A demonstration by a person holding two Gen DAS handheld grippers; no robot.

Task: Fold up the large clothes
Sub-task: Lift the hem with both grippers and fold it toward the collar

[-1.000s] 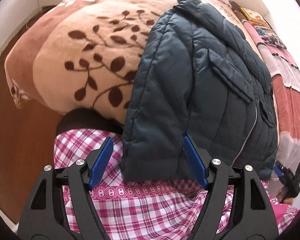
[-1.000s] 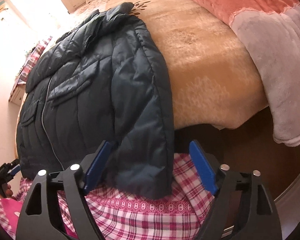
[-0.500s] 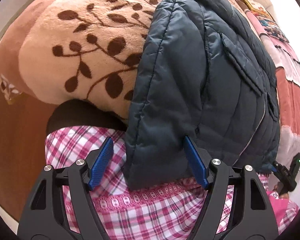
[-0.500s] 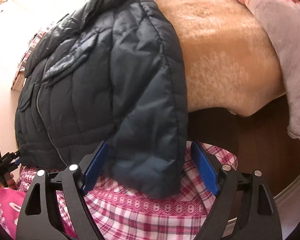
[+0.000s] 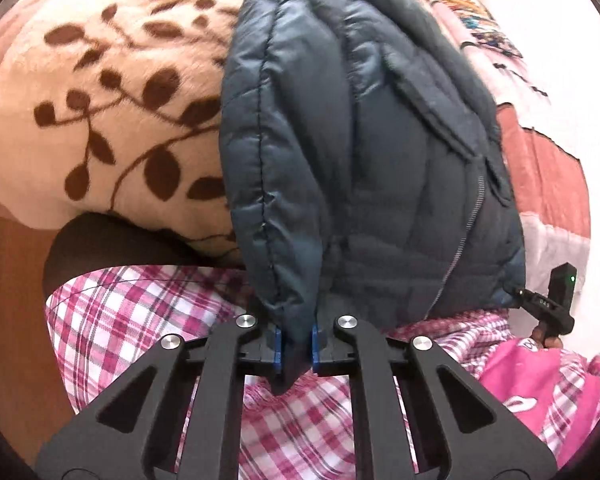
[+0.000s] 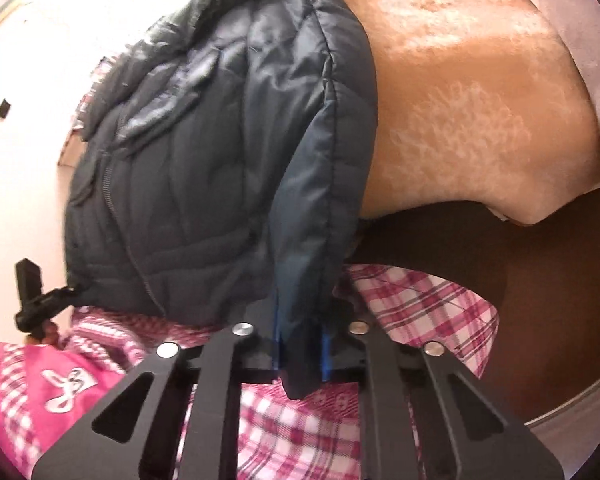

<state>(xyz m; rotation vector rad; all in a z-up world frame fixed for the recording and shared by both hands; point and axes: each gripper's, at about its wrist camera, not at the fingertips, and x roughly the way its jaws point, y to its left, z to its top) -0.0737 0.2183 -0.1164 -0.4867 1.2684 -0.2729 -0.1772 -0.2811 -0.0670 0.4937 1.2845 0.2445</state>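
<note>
A dark blue quilted jacket [image 5: 380, 160] lies zipper-up on the bed, its sleeves hanging over the near edge; it also shows in the right wrist view [image 6: 220, 160]. My left gripper [image 5: 295, 347] is shut on the cuff of one sleeve [image 5: 276, 216]. My right gripper [image 6: 301, 354] is shut on the cuff of the other sleeve [image 6: 320, 200]. Each cuff end pokes out below the blue pads. The right gripper also shows at the jacket's hem in the left wrist view [image 5: 556, 304], and the left gripper in the right wrist view [image 6: 32, 300].
The bed carries a beige blanket with brown leaf print [image 5: 112, 112], plain tan in the right wrist view [image 6: 472, 92]. A pink and grey blanket [image 5: 548, 176] lies to the right. The person's pink plaid clothing [image 5: 140, 312] is below the grippers. Wooden floor [image 6: 540, 280] lies beside the bed.
Both grippers moved in toward the bed edge and closed on the hanging sleeve cuffs, which stood between their open jaws before.
</note>
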